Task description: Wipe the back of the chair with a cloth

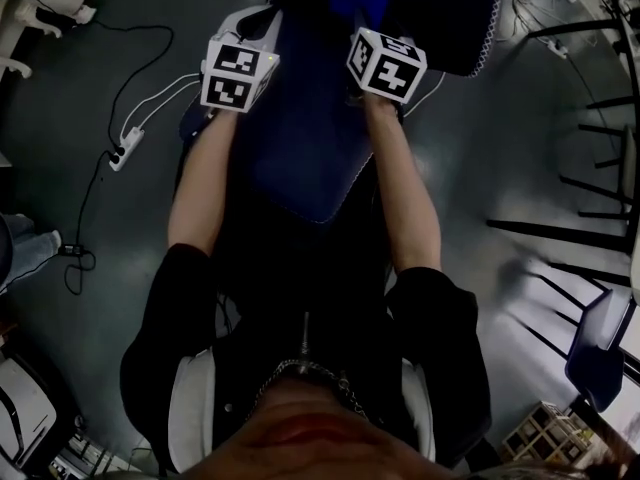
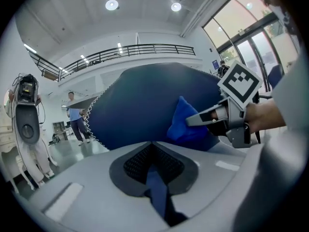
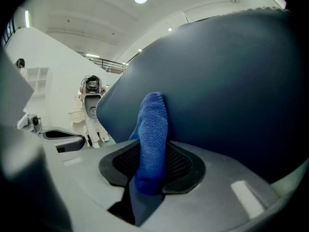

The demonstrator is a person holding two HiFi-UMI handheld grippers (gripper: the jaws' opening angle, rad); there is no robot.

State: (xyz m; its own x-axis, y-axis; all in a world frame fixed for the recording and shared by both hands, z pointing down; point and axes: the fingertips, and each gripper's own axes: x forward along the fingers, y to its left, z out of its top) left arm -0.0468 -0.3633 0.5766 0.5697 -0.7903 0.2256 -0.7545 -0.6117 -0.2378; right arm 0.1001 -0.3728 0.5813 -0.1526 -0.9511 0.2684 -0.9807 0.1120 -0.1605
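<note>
Cloth, blue terry, pinched upright between right gripper jaws, upper end against dark blue chair back. Left gripper jaws drawn almost together; thin blue sliver shows in slit, cannot tell what. Grippers side by side, apart, left one near chair's left side. White zigzag stitching runs along chair-back edge. Grey floor open left of chair; power strip with cables lies there. Black metal frames crowd right side. Farthest: balcony railing.

Cloth bright blue — chair back dark navy, white-stitched edge.
</note>
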